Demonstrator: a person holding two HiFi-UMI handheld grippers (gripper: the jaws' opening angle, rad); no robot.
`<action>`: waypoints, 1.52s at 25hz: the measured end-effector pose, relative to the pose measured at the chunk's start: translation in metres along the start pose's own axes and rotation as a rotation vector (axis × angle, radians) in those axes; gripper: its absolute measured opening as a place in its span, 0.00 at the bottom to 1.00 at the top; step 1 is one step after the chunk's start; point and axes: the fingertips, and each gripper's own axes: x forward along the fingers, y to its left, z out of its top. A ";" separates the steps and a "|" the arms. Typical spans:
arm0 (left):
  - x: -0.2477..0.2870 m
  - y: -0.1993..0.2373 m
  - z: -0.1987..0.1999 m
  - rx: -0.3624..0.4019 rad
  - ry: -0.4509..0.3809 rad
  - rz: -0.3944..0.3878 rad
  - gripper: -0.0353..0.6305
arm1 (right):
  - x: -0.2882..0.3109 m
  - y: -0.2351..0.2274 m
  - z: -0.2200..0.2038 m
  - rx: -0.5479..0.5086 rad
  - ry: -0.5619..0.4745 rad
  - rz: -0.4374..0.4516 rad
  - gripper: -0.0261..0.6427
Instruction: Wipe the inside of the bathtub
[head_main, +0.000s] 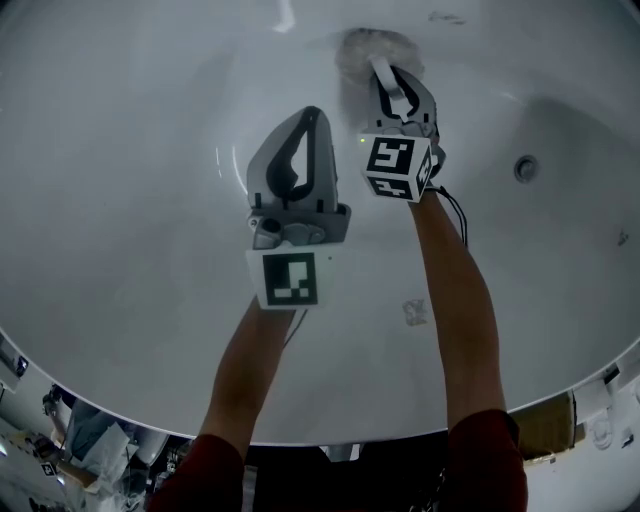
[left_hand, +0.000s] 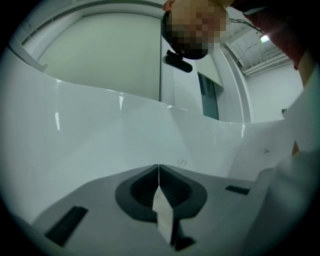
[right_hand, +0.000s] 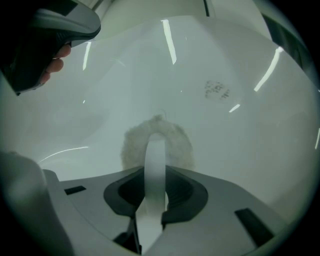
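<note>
— Anything legible here?
— No words, no numbers. The white marker cube (head_main: 398, 167) at the back of the right gripper (head_main: 383, 72) bears black-and-white square patterns. So does the white marker face (head_main: 291, 279) behind the left gripper (head_main: 310, 115). Neither is lettering.
— And on the glossy white bathtub (head_main: 130, 200)?
— A dark speckled print (right_hand: 217, 90) sits beyond the right gripper's jaws, up to their right, too blurred to read. A small pale patch (head_main: 415, 312) behind that gripper is equally illegible.
</note>
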 end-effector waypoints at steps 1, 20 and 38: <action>0.019 0.004 0.005 0.002 0.000 -0.014 0.08 | 0.014 -0.013 0.008 0.006 0.003 -0.014 0.18; 0.067 -0.278 -0.009 0.015 -0.010 -0.113 0.08 | -0.107 -0.273 -0.171 0.045 0.076 -0.161 0.18; 0.061 -0.331 0.029 0.032 -0.040 -0.191 0.08 | -0.166 -0.352 -0.210 0.361 0.186 -0.361 0.18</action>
